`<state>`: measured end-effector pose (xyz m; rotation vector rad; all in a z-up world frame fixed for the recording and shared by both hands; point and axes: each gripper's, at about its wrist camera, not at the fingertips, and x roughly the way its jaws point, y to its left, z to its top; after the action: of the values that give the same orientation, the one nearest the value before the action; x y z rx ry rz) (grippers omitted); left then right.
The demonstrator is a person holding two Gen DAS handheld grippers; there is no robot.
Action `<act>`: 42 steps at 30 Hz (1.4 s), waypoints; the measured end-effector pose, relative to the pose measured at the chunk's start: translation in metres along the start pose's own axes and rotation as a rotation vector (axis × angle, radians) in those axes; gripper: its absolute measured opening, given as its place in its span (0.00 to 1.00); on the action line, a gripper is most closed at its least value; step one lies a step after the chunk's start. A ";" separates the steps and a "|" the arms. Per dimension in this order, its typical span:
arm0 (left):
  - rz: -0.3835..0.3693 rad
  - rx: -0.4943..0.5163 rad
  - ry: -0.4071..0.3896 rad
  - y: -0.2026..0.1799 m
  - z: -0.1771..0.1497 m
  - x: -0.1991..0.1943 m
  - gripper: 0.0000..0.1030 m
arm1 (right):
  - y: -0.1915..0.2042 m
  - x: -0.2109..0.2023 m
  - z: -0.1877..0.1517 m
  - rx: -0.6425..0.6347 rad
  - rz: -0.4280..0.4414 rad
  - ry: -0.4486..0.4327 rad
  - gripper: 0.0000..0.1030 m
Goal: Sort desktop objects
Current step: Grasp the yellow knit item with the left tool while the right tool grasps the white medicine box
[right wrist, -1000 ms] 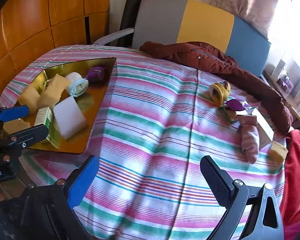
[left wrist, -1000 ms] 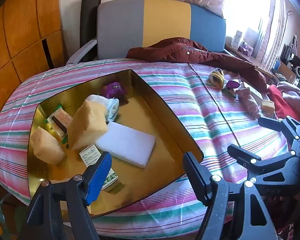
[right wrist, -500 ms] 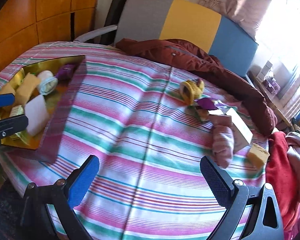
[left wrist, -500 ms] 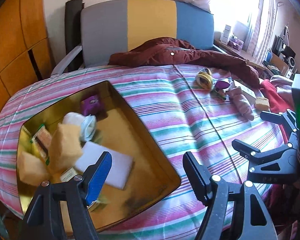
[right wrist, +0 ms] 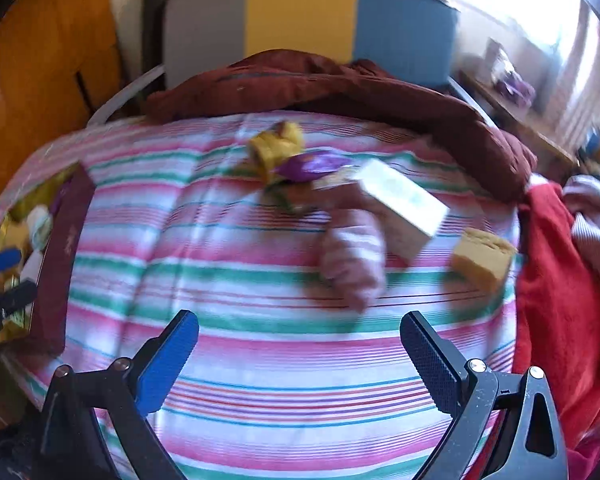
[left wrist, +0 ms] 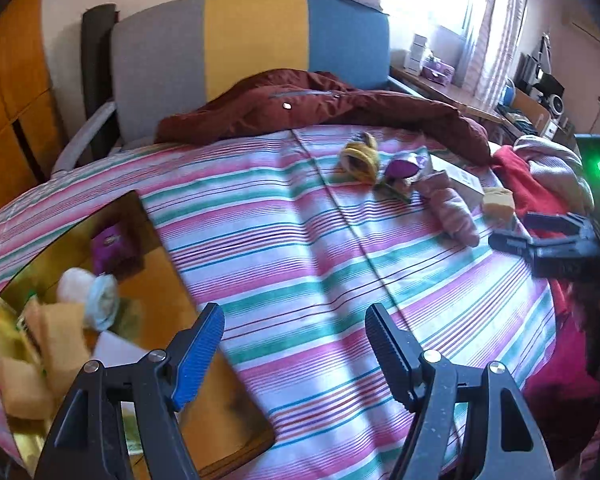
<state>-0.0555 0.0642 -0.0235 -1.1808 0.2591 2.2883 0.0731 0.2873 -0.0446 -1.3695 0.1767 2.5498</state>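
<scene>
A gold tray [left wrist: 168,264] at the left holds yellow sponges [left wrist: 60,344], a white block [left wrist: 112,350], a rolled sock [left wrist: 96,294] and a purple item [left wrist: 112,246]. On the striped cloth lie a yellow roll [right wrist: 274,148], a purple wrapper [right wrist: 312,164], a pink sock [right wrist: 352,256], a pale box [right wrist: 400,200] and a yellow sponge [right wrist: 482,258]. My left gripper [left wrist: 294,340] is open and empty over the cloth beside the tray. My right gripper [right wrist: 300,350] is open and empty, short of the pink sock; it also shows in the left wrist view [left wrist: 516,230].
A dark red jacket [left wrist: 320,108] lies across the back of the cloth before a grey, yellow and blue chair back [left wrist: 252,48]. Red and pink clothes [right wrist: 564,280] are heaped at the right edge. Wooden panels [right wrist: 48,52] stand at the left.
Both grippers have swung right, away from the tray. The right gripper has come closer to the pink sock, box and sponge. Both stay open and empty.
</scene>
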 end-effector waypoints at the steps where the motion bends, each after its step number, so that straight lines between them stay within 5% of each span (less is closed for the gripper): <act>1: -0.016 0.000 0.008 -0.004 0.004 0.005 0.72 | -0.009 0.002 0.003 0.013 -0.006 -0.005 0.98; 8: -0.053 0.012 0.026 -0.020 0.022 0.024 0.71 | -0.053 0.022 0.027 0.063 -0.059 -0.019 0.98; 20: -0.071 0.017 0.080 -0.035 0.037 0.056 0.71 | -0.089 0.082 0.062 -0.057 -0.184 0.029 0.89; 34: -0.084 0.048 0.082 -0.037 0.082 0.082 0.71 | -0.063 0.123 0.083 -0.289 -0.066 0.018 0.94; 42: -0.182 -0.043 0.116 -0.033 0.124 0.123 0.71 | -0.062 0.118 0.080 -0.259 0.017 0.063 0.58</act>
<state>-0.1802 0.1885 -0.0455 -1.3059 0.1396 2.0809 -0.0371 0.3828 -0.0981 -1.5440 -0.1369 2.6172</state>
